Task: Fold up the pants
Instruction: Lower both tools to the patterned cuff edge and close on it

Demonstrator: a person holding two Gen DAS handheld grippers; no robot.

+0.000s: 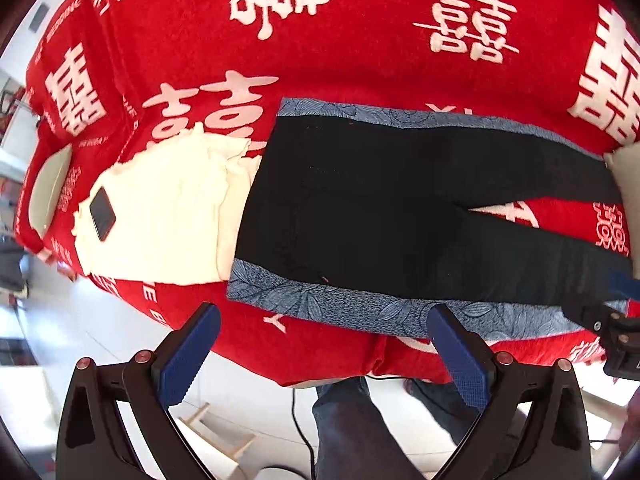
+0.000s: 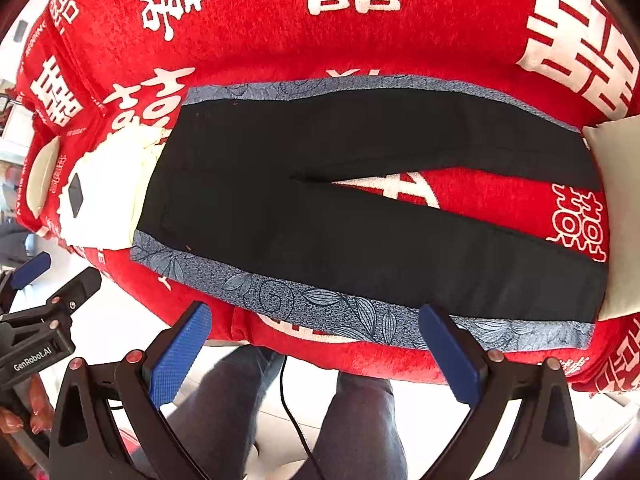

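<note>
Left gripper (image 1: 322, 344) and right gripper (image 2: 314, 340) — jaws spread wide, holding nothing, both poised off the near edge of the bed. Black pants (image 2: 320, 200) lie flat and unfolded, legs parted, waist toward a cream cloth (image 1: 168, 216) bearing a dark phone (image 1: 102, 213) — all on a red blanket (image 1: 320, 52) with white characters.

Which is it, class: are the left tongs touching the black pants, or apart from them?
Apart. The left wrist view shows the open left tongs held off the bed edge, short of the black pants.
</note>
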